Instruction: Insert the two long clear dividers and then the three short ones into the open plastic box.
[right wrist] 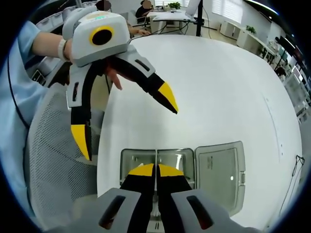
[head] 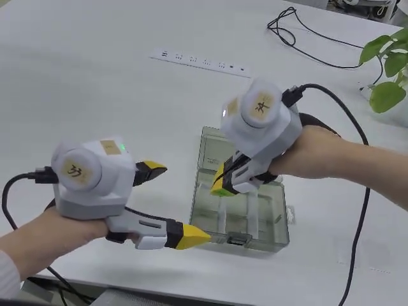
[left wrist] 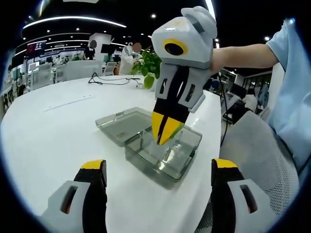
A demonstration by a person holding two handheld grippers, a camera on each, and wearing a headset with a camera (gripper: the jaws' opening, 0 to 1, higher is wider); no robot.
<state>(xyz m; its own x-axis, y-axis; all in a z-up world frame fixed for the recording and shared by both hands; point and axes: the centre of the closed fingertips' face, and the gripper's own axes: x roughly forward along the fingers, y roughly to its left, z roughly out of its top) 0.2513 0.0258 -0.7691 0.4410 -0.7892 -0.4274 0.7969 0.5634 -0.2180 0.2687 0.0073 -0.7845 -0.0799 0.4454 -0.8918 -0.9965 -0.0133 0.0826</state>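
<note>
The light is bright and even on the white table point(head: 95, 95). I see soft gray shadows just in front of the box point(head: 261, 241), toward me. Far behind the box, ceiling lamps point(left wrist: 73, 19) glow in a dark roof. Both gripper views bend round at the edges. The box looks sharp.

Right gripper point(head: 220, 186) tips hiding part of the box point(head: 274, 244), far plant point(head: 386, 95) cut off at the right edge.

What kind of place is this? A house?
Probably a big open office or lab: a long white table with a power strip, more desks under bright ceiling lights behind it, and a mesh office chair.
</note>
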